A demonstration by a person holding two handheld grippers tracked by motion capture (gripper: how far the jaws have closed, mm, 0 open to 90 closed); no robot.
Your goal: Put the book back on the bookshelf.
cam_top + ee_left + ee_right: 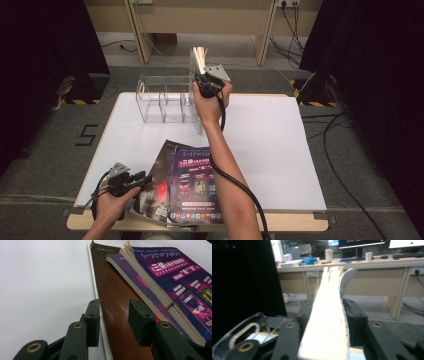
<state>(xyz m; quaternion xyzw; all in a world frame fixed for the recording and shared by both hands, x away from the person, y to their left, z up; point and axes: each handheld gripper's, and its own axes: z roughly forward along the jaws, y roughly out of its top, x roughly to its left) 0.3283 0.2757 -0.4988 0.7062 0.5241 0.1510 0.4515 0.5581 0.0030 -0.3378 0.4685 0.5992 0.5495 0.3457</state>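
Two grippers are at work over a white desk (280, 150). The right gripper (206, 80) is held up at the far side of the desk, next to a clear plastic rack (165, 100) with slots in it. A book (329, 315) stands on its edge between the jaws of this gripper, with its pale pages facing the right gripper view. In the high view the book (198, 60) stands upright at the right end of the rack. The jaws sit very close on each side of the book. I cannot tell if they are pressing on it or have let go.

The left gripper (113, 320) rests low at the near left corner of the desk. Its jaws are partly open and grip nothing. One jaw is over the bare desk and the other is over a brown book cover (115, 297).

A few books lie in a loose pile on the near side of the desk. A purple book (175, 282) lies on top of the pile. The brown cover is just beside it, at the left edge of the pile.
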